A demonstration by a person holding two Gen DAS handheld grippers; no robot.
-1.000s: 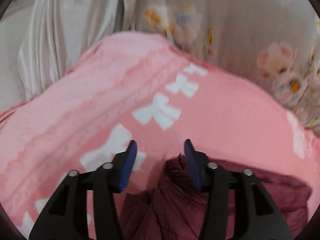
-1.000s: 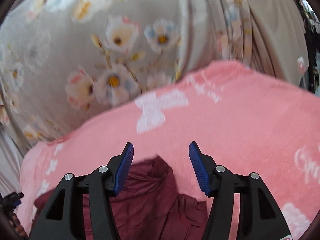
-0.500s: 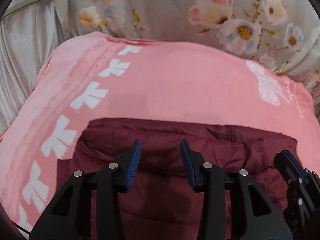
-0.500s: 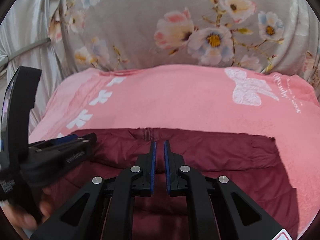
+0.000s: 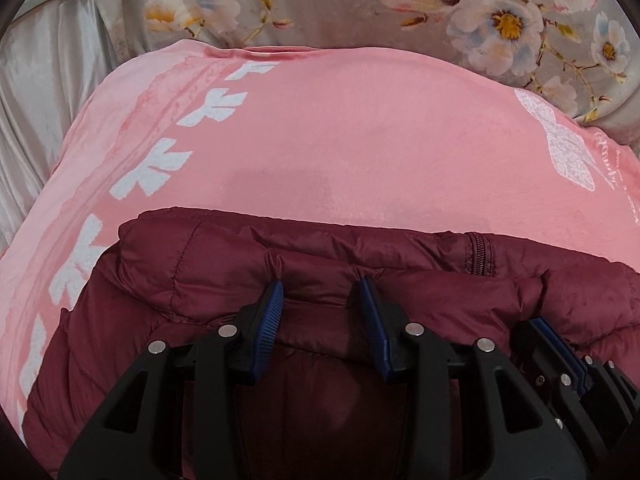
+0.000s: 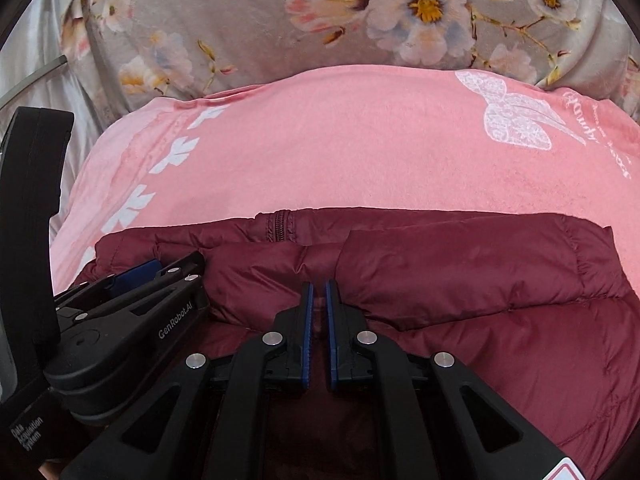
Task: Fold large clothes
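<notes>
Maroon puffy jacket [image 5: 360, 264] is lying on a pink blanket [image 5: 360, 140] spread over the bed, with a grey flowered sheet [image 6: 240, 12] bunched up behind it. Its long side runs left to right across both views, and the zipper [image 6: 280, 226] sits on the far edge, so that edge faces away from the person.

Left gripper [image 5: 322, 312] has its jaws apart, straddling a puffy ridge of the jacket without pinching it. Right gripper [image 6: 318, 320] has its jaws nearly together, just a thin gap, and honestly I can't tell if any fabric is caught in there or if it's only pressing on top.

What worries me: this stuff is slick and springy, so if the right one only has a sliver, it'll probably slip out the moment it lifts. And the left could grab just the top layer, so the fold comes out lopsided. Could also drag the blanket up with it if the jaws go too deep.
</notes>
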